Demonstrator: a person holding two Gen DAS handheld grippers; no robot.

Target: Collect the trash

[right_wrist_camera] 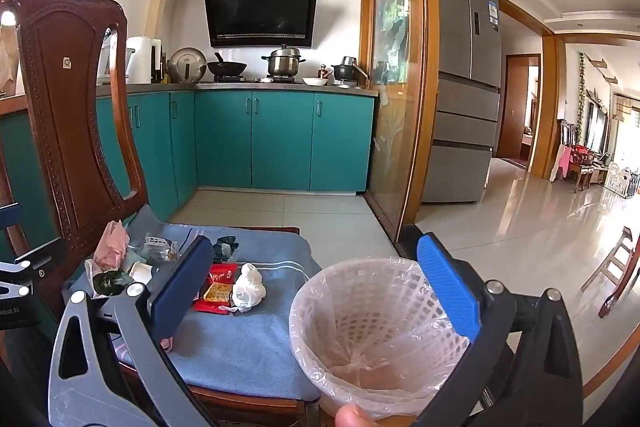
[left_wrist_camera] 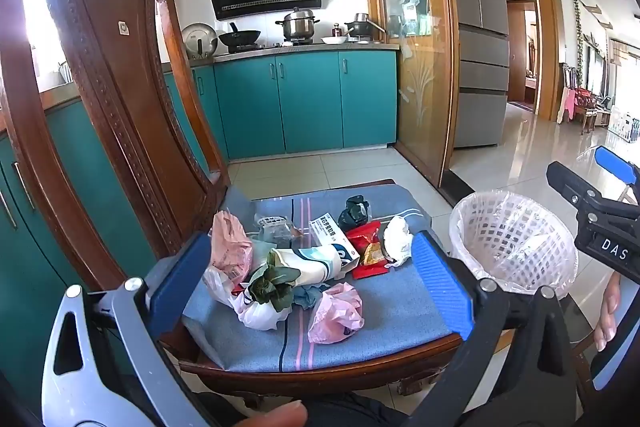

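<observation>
A pile of trash lies on the blue cushion [left_wrist_camera: 400, 311] of a wooden chair: pink plastic bags [left_wrist_camera: 336, 315], a wilted green leaf [left_wrist_camera: 272, 285], a white medicine box [left_wrist_camera: 334, 239], a red snack wrapper [left_wrist_camera: 370, 247], a crumpled white tissue [left_wrist_camera: 398, 239] and a dark wad [left_wrist_camera: 354, 213]. My left gripper [left_wrist_camera: 312, 283] is open, its blue pads either side of the pile. A white mesh bin [right_wrist_camera: 372, 331] with a clear liner stands right of the chair. My right gripper [right_wrist_camera: 320, 295] is open and empty above the bin's rim.
The chair's tall carved back [left_wrist_camera: 100, 67] rises at the left. Teal kitchen cabinets [left_wrist_camera: 304, 103] and a stove with pots stand behind. A glass sliding door [left_wrist_camera: 416, 75] and a grey fridge [left_wrist_camera: 480, 47] are at the right, with glossy tiled floor beyond.
</observation>
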